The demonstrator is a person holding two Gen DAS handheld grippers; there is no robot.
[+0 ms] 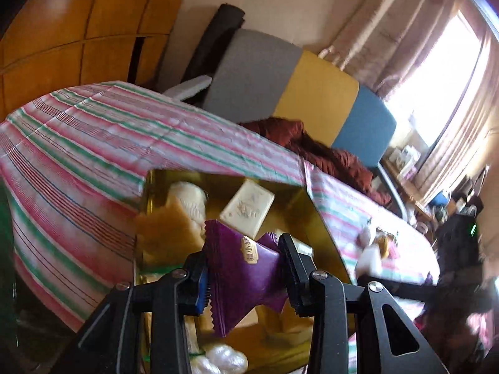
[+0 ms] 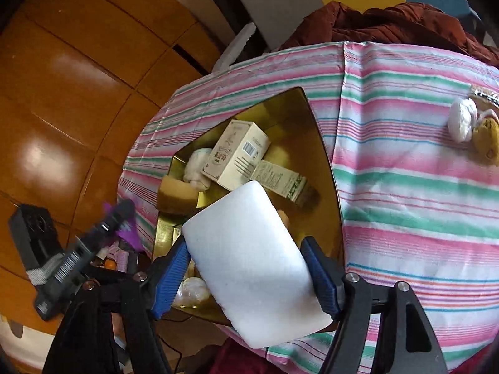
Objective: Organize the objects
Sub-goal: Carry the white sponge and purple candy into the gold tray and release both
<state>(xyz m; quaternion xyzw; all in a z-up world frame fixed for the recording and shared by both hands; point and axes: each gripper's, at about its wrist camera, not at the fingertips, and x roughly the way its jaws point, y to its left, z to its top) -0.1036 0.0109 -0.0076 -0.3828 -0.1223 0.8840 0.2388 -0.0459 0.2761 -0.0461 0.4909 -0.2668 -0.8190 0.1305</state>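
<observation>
The left gripper (image 1: 246,275) is clamped on a purple packet (image 1: 241,275), pinched across its middle so that the crimped ends flare out to either side of the pads. It hangs just above the gold box (image 1: 318,218), which lies directly ahead of and below the fingers; held this way, over the open mouth, the packet looks ready to be let go into the box rather than set on the cloth.

The right gripper (image 2: 249,274) has a white foam block (image 2: 254,265) between its blue pads (image 2: 170,275). The block fills the gap, and the far-side pad seems to touch its edge, but the near-side pad may stand a little clear; I cannot tell whether the block is truly gripped or just being freed. It sits over the near corner of the same box, tilted, with its lower end towards the camera.

Inside the box, ahead of both claws, lie a cream carton (image 2: 235,155), a slimmer green-printed carton (image 2: 282,184) beside it, a white bundle (image 2: 196,168) and a yellow sponge-like piece (image 2: 176,194). The box rests on a striped tablecloth (image 2: 405,187). Well off to the right gripper's right, a white round pad (image 2: 461,123) and a brown soft item (image 2: 486,143) are left on the cloth, probably still to be collected.
</observation>
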